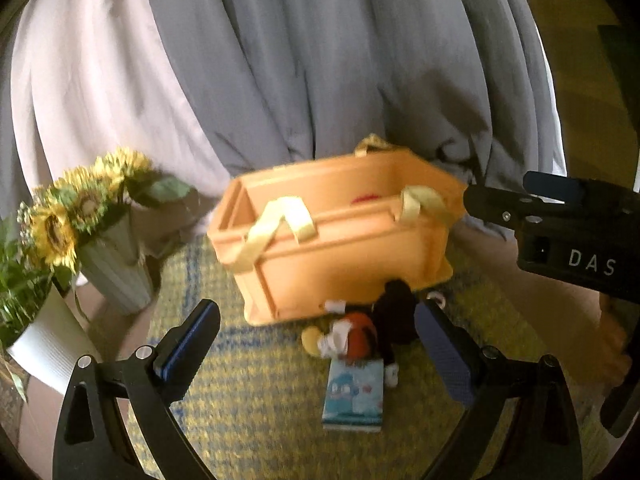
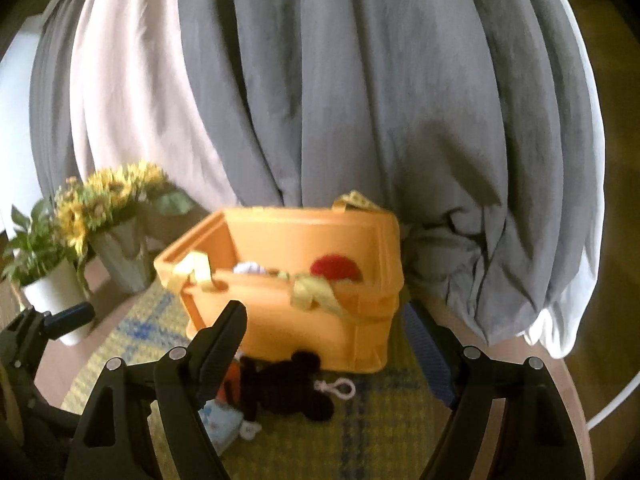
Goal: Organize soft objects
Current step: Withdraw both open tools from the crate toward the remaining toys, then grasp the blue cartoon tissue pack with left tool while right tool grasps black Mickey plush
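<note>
My left gripper (image 1: 316, 344) and right gripper (image 2: 324, 344) both gape empty over the mouse doll (image 1: 360, 332) lying just in front of the orange bin (image 2: 288, 300). I'd pinch its dark body, clear of the keyring clip (image 2: 340, 389). In the bin: something red (image 2: 336, 268), something white (image 2: 250, 268).

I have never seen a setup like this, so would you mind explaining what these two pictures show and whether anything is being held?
No robot here: a person holds a black two-finger claw in each hand, each carrying a fisheye camera looking along its fingers. One picture is from the left claw, the other from the right claw. Both claws stand open and hold nothing. On the yellow-and-blue woven mat stands an orange plastic crate with pale yellow strap handles. In front of it lie a black-and-red plush toy and a small light-blue packet. A vase of sunflowers stands left.
</note>
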